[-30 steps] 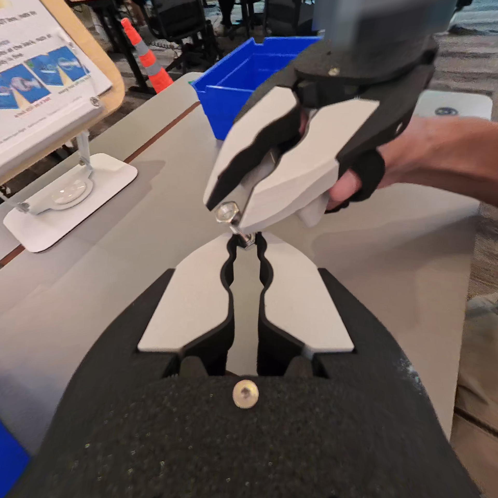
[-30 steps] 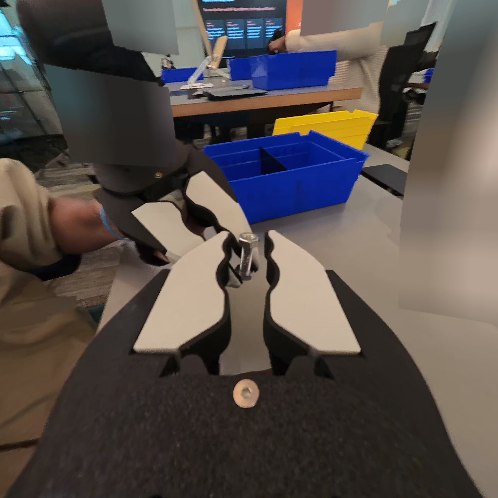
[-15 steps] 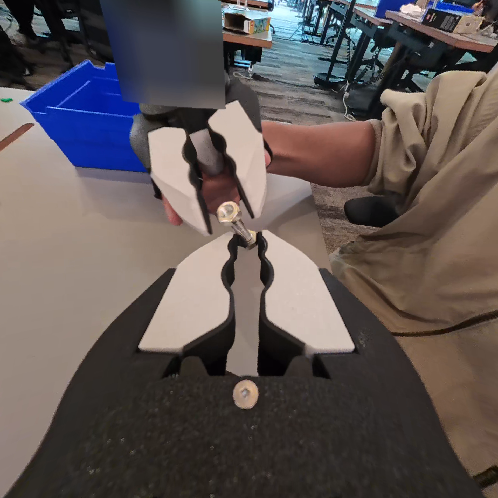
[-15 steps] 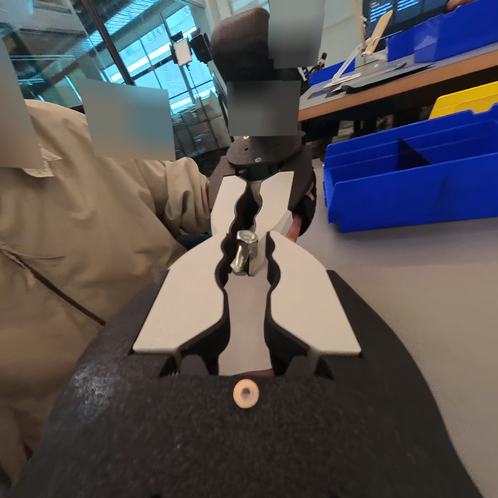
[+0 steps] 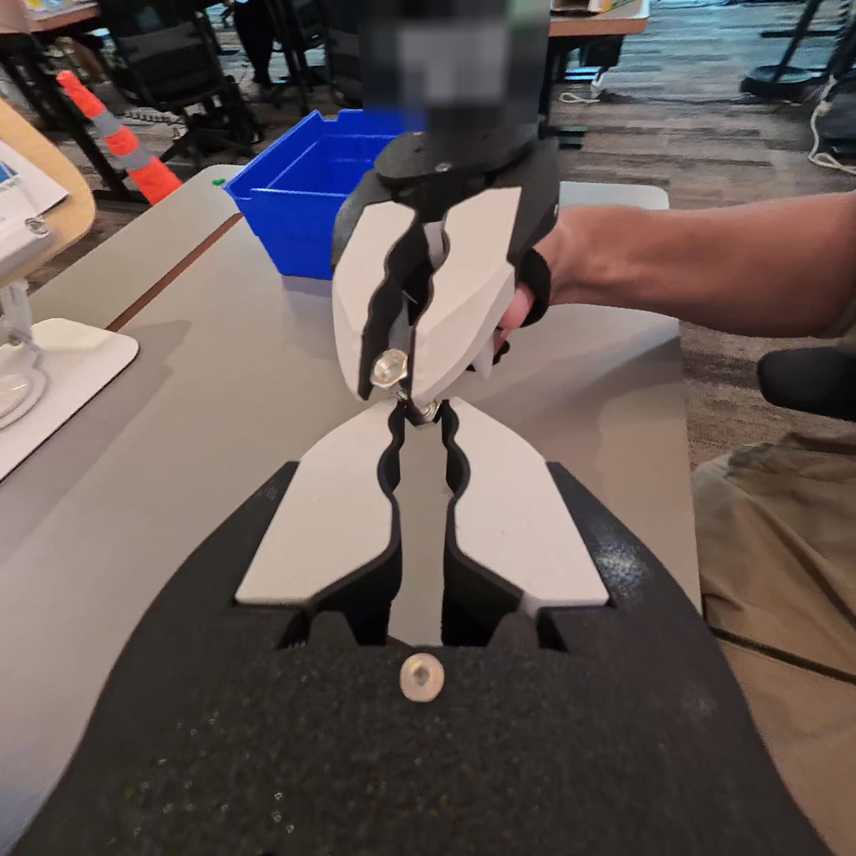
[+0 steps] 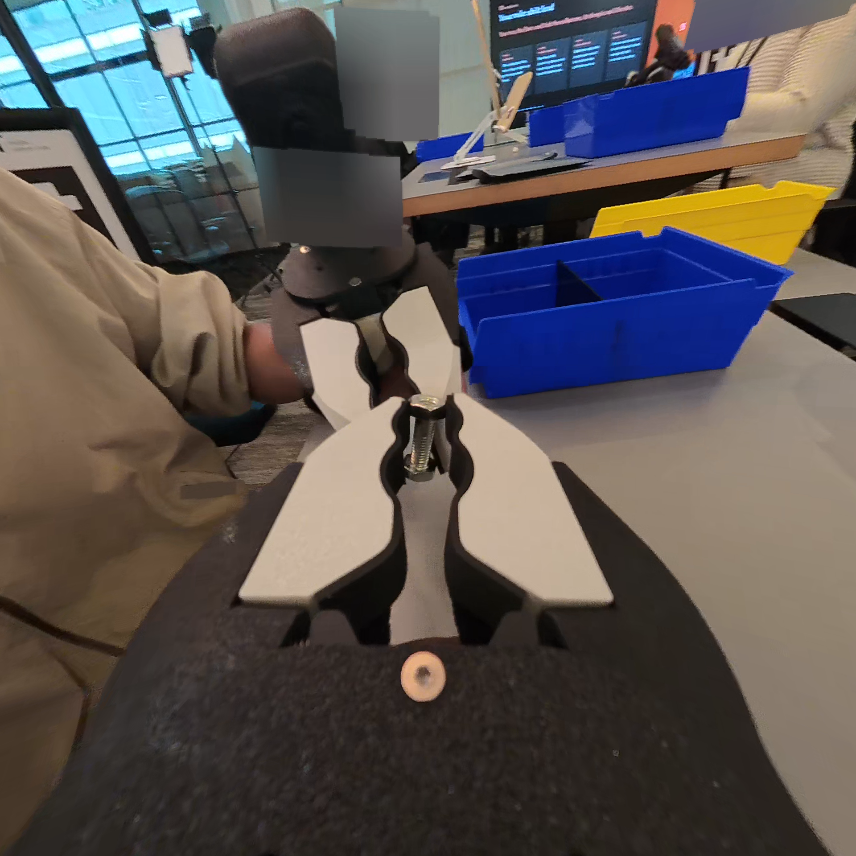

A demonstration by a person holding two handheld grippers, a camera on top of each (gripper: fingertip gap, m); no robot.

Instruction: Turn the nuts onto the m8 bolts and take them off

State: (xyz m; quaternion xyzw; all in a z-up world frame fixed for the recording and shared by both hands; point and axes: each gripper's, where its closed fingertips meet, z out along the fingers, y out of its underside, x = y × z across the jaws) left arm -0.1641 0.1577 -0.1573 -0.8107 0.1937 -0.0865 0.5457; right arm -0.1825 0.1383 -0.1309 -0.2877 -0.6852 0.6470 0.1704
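Both hand-held grippers meet tip to tip above a grey table (image 5: 231,352). Right gripper (image 6: 424,407), seen in its own wrist view, is clamped on the hex head of a silver bolt (image 6: 422,437); the threaded shank runs back from the fingertips toward the gripper's body, lying in the slot between its two white fingers (image 6: 333,500). A nut (image 6: 418,468) sits on the near end of the shank, close to the thread's tip, so it looks only a few turns on or nearly off.

Left gripper (image 5: 422,410), in its own view, is closed on that same nut (image 5: 426,412) right at its fingertips. From this side the bolt (image 5: 391,370) leads away and slightly up and to the left, its head (image 5: 388,368) held in the right gripper (image 5: 387,370) just beyond. The bolt's long axis therefore lies roughly in line with the left gripper's fingers, tilted a little off centre.

The coming move likely depends on twisting one gripper about that shared axis; the left is the one touching the nut. A blue bin (image 6: 602,315) stands beyond and to the right of the right gripper, on the table.
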